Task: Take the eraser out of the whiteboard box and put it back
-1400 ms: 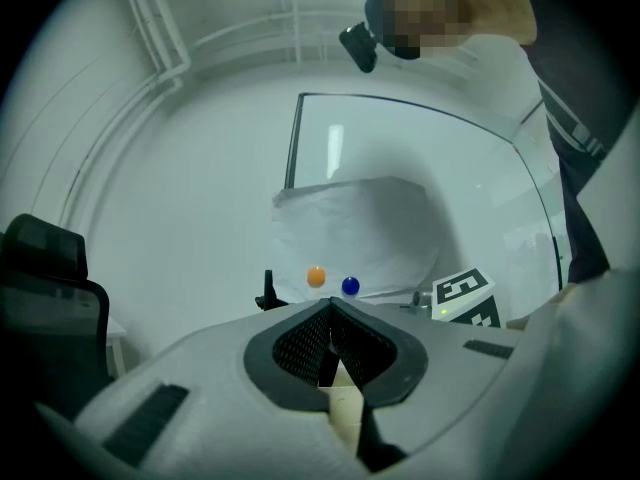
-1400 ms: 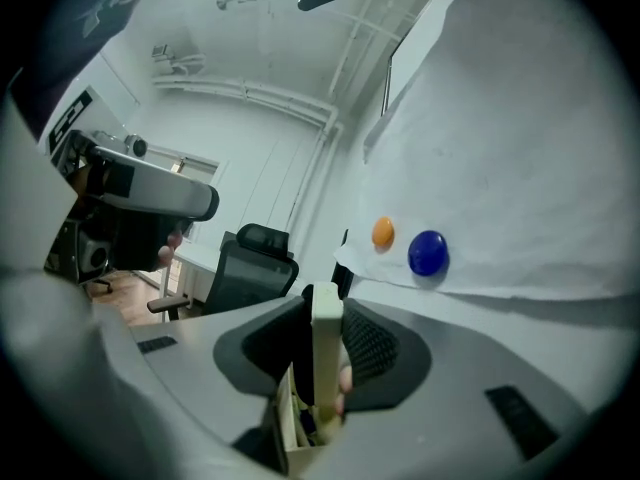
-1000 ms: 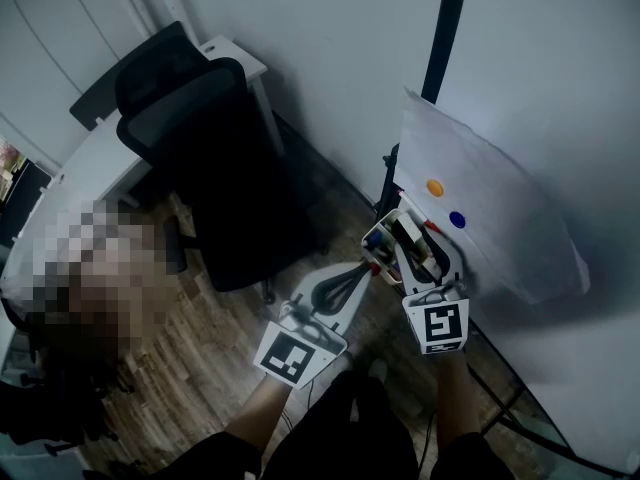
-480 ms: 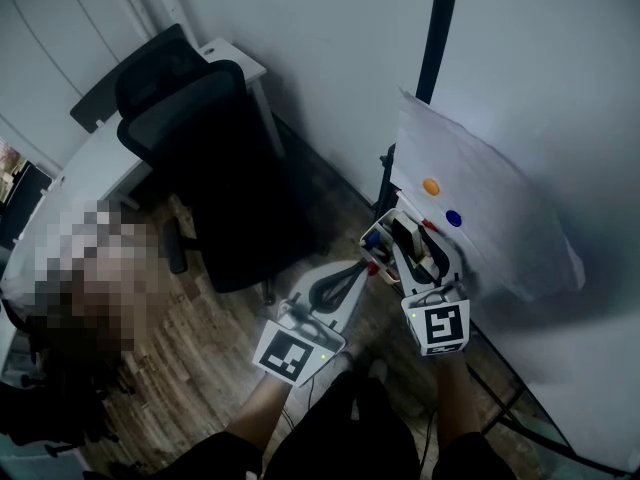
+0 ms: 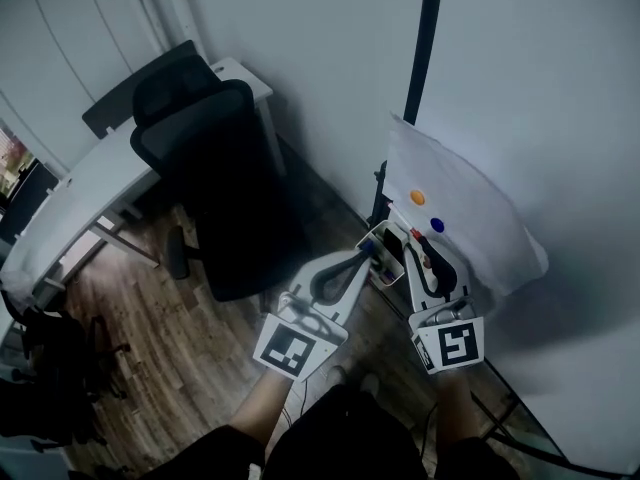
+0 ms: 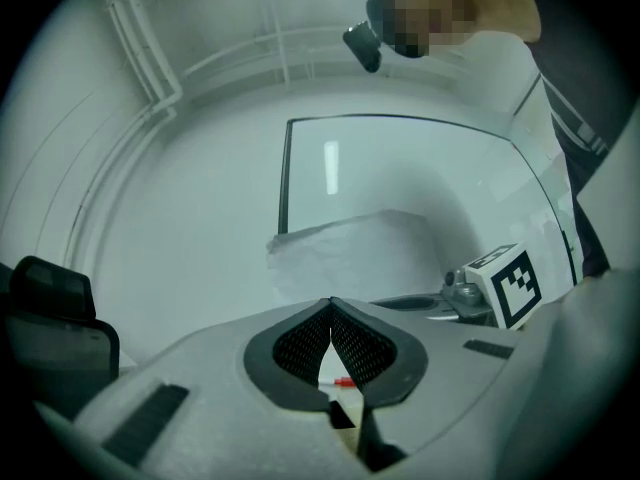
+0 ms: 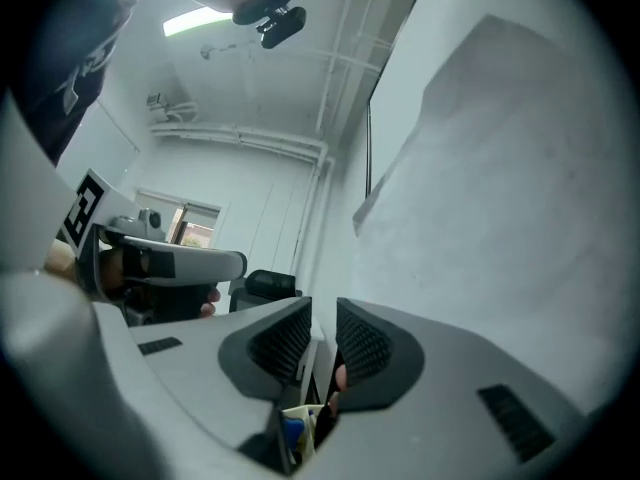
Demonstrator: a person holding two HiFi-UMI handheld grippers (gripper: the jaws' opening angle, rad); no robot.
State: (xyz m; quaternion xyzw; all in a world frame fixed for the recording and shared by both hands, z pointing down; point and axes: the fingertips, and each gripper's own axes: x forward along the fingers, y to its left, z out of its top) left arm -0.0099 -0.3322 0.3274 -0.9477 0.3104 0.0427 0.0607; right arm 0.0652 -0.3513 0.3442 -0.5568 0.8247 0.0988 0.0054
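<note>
**Item:** eraser retrieval from whiteboard box (image 5: 386, 260). Step judged to be the reach-in; no grab made yet.

**R gripper** (image 7: 322, 313): jaws have just been closing and are now a narrow slot apart. Pads are bare, w/ nothing betw. them; box contents show below the slot.

**L gripper** (image 6: 330, 303): tips pressed together, empty, sits beside the box.

**Eraser:** can't be picked out w/ certainty in any view. Judged to be still in the box among the pens. Neither gripper has it.

**Technique (judgement):**
- Re-open R jaws wider than the eraser before going down.
- Come in from above and square the pads to its long flat sides.
- Keep clear of the pen caps, then close firmly and lift straight.
- L gripper could steady the box rim if the box rocks.

**Materials, textures and shapes:**
- Box: small open-top tray w/ a pale rim, prob. thin plastic. Holds blue and red items, prob. pens.
- Pads: dark and wedge-shaped w/ fine cross-hatch; look rubbery, so good friction.
- Gripper shells: smooth light-grey moulding.
- Sheet (image 5: 480, 243): white, matt, slightly creased, lying over the whiteboard (image 5: 545, 98).
- Magnets: two small round discs on the sheet, orange magnet (image 5: 417, 197) and blue magnet (image 5: 437, 225).
- Whiteboard: glossy face w/ a thin dark frame.
</note>
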